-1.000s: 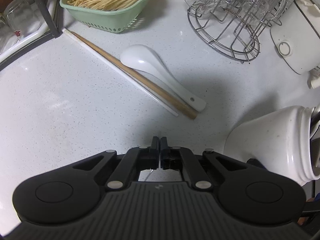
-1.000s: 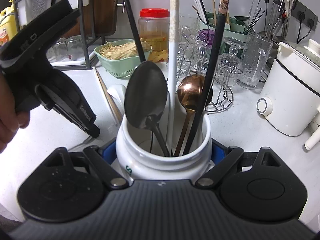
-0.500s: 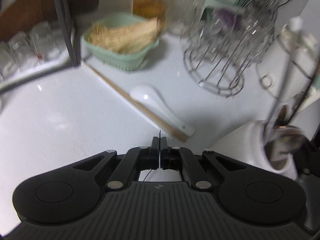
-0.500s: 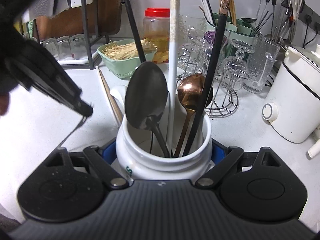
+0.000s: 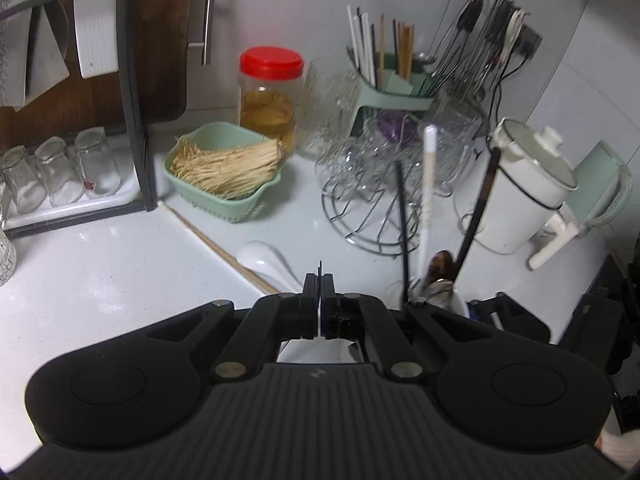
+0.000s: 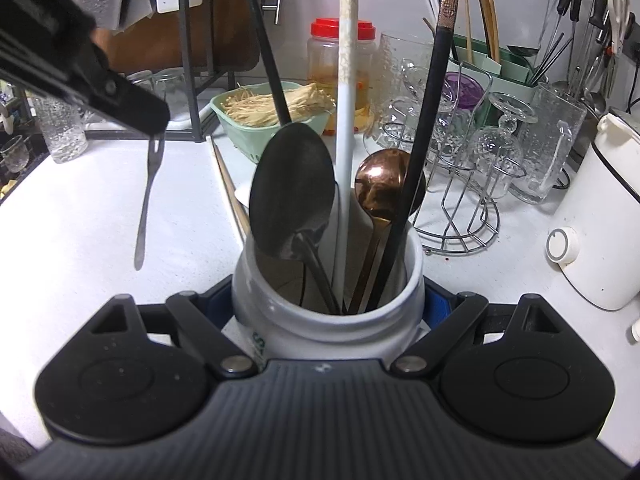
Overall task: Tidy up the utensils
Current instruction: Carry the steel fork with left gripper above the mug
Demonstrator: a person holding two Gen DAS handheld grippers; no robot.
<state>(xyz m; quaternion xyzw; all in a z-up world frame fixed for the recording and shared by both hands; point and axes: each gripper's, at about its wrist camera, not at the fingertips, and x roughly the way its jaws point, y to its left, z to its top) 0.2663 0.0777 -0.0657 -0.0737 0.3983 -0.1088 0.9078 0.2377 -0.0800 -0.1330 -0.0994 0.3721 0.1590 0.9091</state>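
Note:
My left gripper is shut on a small metal fork, which hangs handle-down from its jaws above the white counter. In the left wrist view only the fork's thin tip pokes out above the pads. My right gripper is shut on a white ceramic jar, one pad on each side. The jar holds a black spoon, a copper spoon, a white chopstick and a black chopstick. A white ceramic spoon and wooden chopsticks lie on the counter beyond.
A green basket of pale strands and a red-lidded jar stand at the back. A wire rack of glasses and a white cooker are to the right. A dark dish rack with tumblers stands at the left.
My left gripper has risen and tipped up, lifting the fork off the counter so that it now hangs in the air. The right gripper and the jar have stayed put.

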